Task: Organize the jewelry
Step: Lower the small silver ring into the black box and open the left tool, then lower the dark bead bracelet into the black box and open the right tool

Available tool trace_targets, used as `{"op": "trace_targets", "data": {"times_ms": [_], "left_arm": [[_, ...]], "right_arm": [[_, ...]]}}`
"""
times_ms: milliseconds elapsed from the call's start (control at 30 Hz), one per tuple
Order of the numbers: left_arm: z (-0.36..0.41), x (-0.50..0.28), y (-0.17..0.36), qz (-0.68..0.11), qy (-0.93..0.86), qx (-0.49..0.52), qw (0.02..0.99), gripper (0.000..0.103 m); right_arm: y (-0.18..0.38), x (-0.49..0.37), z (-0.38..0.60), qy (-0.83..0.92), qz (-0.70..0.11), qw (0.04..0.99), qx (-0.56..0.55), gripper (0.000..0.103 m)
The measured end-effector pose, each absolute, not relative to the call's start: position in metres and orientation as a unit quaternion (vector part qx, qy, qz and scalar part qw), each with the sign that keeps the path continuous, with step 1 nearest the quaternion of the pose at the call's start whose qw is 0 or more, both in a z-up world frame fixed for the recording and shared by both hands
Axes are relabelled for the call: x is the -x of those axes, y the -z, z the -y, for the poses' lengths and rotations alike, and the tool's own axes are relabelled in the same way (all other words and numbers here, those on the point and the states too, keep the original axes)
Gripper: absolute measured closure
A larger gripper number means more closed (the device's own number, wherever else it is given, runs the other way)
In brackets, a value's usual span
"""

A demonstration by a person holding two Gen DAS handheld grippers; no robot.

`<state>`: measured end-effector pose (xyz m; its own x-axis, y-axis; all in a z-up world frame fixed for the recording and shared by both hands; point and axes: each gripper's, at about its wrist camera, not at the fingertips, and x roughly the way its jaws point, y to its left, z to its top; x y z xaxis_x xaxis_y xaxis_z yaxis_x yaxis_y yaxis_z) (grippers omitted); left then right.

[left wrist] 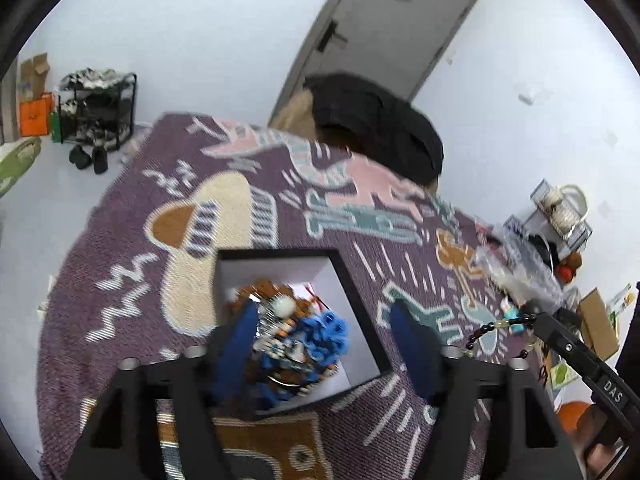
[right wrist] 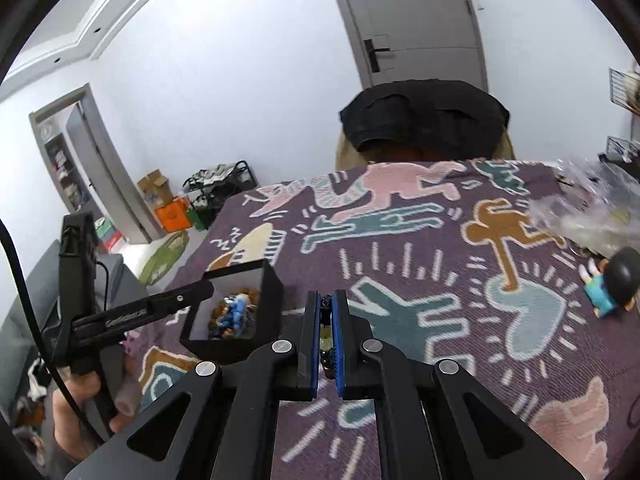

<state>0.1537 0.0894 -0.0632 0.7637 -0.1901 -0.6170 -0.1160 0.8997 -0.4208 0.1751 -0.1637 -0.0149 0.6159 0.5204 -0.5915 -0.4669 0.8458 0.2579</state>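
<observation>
1. On the purple patterned blanket [left wrist: 132,216] that covered the table sat a black box [left wrist: 362,300] with a white inside, open at the top, near the camera in the left wrist view and at the near left in the right wrist view.
2. Inside the box lay a heap of jewelry [left wrist: 288,340]: brown beads, blue pieces, a white bead and some metal bits, all tangled together.
3. The left gripper [left wrist: 324,344] hung over the box with its blue-padded fingers spread wide. One finger stood over the heap, the other over the right rim of the box. Nothing was between them.
4. The right gripper [right wrist: 326,332] had its fingers drawn close on a beaded bracelet [left wrist: 498,328]. In its own view, dark and yellowish beads showed in the narrow slit between the blue pads.
5. In the left wrist view, the bracelet hung from the tip of the right gripper to the right of the box, above the blanket; dark beads, pale yellow ones and a turquoise one could be seen.
6. At the far right of the blanket lay crumpled clear plastic bags [right wrist: 592,208], and beside them a small doll [right wrist: 612,284] with a dark round head and a blue body.
7. Past the far edge of the table stood a chair draped with a black garment [right wrist: 424,120], and behind it a grey door [right wrist: 420,20].
8. A hand [right wrist: 80,408] gripped the handle of the left gripper at the near left of the right wrist view.
</observation>
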Motion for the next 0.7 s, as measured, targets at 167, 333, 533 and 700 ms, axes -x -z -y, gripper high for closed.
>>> {"op": "trace_targets", "data": {"times_ms": [167,333,533,700], "left_arm": [[-0.114,-0.128,0.056,-0.318,0.007,0.238,0.918,0.030],[-0.137,-0.099,0.054,-0.299,-0.007,0.244,0.922,0.030],[-0.160,-0.067,0.046,-0.268,-0.023,0.243,0.932,0.029],[-0.170,-0.055,0.046,-0.245,-0.037,0.236,0.940,0.008]], "right_arm": [[0.007,-0.178,0.131,-0.297,-0.333,0.894,-0.029,0.096],[-0.002,-0.177,0.094,-0.316,-0.324,0.892,-0.011,0.096],[0.000,-0.180,0.055,-0.330,-0.328,0.885,0.010,0.096],[0.008,-0.184,0.031,-0.337,-0.337,0.879,0.022,0.096]]}}
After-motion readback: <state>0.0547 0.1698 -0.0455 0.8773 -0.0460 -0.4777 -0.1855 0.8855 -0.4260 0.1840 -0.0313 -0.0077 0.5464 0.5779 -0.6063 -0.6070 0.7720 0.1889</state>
